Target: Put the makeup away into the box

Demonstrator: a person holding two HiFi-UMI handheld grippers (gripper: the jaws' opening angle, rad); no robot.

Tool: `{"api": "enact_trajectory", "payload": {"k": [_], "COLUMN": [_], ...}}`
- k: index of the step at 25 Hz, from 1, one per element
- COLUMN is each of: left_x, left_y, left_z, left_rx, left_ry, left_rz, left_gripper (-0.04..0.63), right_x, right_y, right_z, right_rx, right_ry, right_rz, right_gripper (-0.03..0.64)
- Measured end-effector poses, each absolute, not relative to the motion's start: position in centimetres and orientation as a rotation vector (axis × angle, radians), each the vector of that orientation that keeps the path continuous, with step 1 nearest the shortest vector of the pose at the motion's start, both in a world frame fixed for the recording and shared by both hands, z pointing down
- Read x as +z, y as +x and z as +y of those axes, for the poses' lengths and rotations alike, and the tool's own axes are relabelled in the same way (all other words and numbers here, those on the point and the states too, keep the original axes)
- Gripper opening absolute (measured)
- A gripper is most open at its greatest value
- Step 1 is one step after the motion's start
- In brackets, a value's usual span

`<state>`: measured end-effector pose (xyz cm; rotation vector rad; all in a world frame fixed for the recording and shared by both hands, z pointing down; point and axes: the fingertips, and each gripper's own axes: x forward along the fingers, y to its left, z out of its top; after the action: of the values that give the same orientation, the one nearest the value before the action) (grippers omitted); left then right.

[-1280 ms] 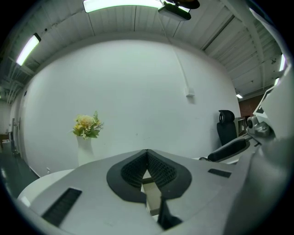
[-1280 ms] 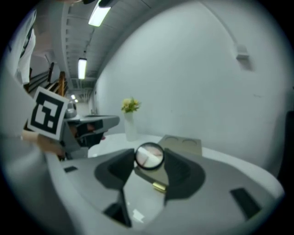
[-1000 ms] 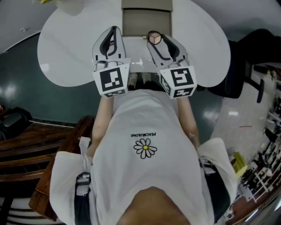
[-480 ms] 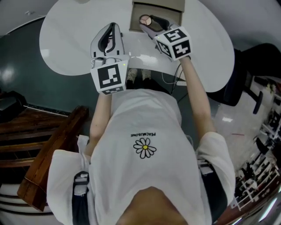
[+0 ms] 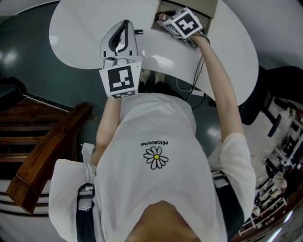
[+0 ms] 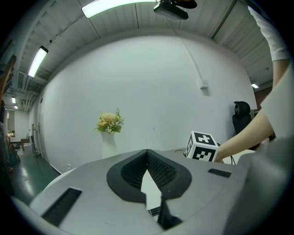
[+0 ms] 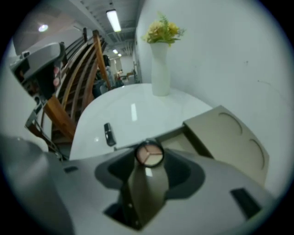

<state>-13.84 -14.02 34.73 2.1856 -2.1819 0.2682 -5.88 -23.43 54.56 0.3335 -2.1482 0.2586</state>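
Note:
A round makeup compact (image 5: 162,17) with beige powder (image 7: 149,154) sits pinched between the tips of my right gripper (image 5: 164,20) (image 7: 148,155), which is shut on it and tilted down over the near edge of the beige box (image 5: 208,6) (image 7: 229,137). My left gripper (image 5: 124,24) (image 6: 147,151) hovers over the white table (image 5: 80,33), left of the box; its tips meet and it holds nothing. A small black makeup item (image 5: 138,32) (image 7: 108,134) lies on the table between the two grippers.
A white vase of flowers (image 7: 161,69) (image 6: 109,133) stands at the table's far side. The right gripper's marker cube (image 6: 202,147) shows in the left gripper view. A wooden stair rail (image 5: 42,160) and a black chair (image 5: 279,85) flank the table.
My right gripper has carried the compact forward and down, turning to point at the box. The left gripper has drifted slightly forward over the table.

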Motion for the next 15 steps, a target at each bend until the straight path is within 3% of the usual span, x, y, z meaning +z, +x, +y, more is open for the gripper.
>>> {"api": "enact_trajectory", "payload": {"k": [15], "left_x": [35.12], "left_y": [-13.85], "left_z": [-13.94], "left_rx": [0.259], "left_ry": [2.161], "left_rz": [-2.190], "left_gripper": [0.018], "right_x": [55.35], "right_y": [-5.32], "right_z": [-22.76], "right_rx": [0.259], "right_ry": [0.265], "right_rz": [-2.085], "right_gripper": [0.219]}}
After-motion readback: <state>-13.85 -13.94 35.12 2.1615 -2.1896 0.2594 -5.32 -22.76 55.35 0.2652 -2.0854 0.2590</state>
